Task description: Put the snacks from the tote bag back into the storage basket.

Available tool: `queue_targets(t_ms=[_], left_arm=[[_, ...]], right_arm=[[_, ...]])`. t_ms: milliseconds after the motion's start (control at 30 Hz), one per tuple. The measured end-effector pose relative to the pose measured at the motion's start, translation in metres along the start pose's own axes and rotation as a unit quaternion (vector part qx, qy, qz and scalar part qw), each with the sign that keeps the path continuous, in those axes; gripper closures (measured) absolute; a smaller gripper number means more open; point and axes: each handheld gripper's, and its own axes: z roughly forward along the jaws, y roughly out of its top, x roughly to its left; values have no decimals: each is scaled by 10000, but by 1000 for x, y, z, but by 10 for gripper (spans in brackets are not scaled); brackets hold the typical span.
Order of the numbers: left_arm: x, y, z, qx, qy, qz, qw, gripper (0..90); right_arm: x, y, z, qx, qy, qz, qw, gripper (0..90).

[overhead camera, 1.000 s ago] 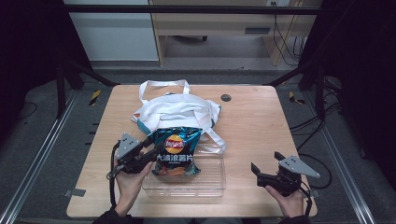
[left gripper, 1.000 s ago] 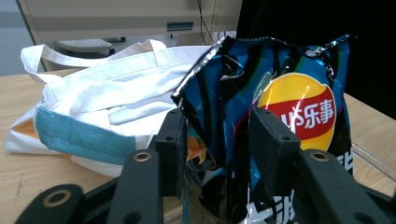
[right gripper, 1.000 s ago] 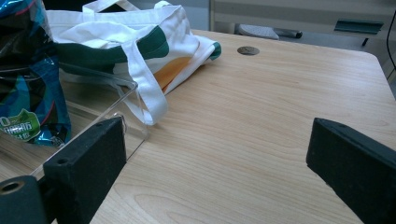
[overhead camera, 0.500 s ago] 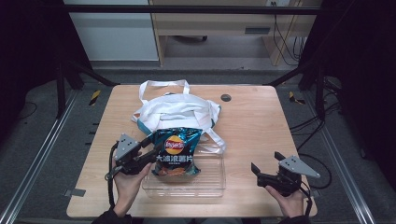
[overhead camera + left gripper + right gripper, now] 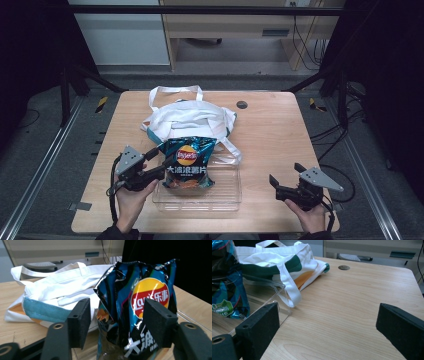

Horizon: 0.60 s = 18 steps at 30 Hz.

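Over on the left, the left claw (image 5: 161, 170) has its jaws spread either side of the chip bag (image 5: 187, 162), and in the left gripper view the pads (image 5: 79, 321) bracket the crinkled foil without clearly pinching it: open, poised around the bag's left edge. The chip bag stands tilted in the clear tray (image 5: 220, 197) near the front of the bench (image 5: 270, 130), its top leaning toward the white tote bag (image 5: 187, 117) just behind it, and a tote strap trails down over the tray's far right corner.

My read: this is the grasp step, taking hold of the bag to lift it out of the tray, probably toward the tote. The next move calls for closing on the foil near its upper edge, where it is flat enough to hold, then a clean lift clear of the tray wall.

Across to the right, the right claw (image 5: 280, 186) rests low on the bench, jaws wide apart on nothing, well apart from the tray.

Against half a second ago, the change is slight: the left claw sits much as it was at the bag's side, and the right has not shifted.
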Motion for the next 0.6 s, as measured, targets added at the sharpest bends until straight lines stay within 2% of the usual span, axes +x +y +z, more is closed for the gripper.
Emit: queue_targets(t_ms=[67,267,400,600], left_arm=[[1,-1,-3,15,-29,54,10000,359],[5,-3,-13,-48,-13,-11,10000,324],[10,-14,-22,44,115,152,9998,327],[23,-29,-33,58,286,115,9995,334]], right_arm=[[0,0,0,-11,11,14,10000,51],[0,0,-1,-22,-3,19,10000,51],[0,0,-2,-19,-14,36,10000,50],[0,0,-2,-11,-33,10,10000,50]])
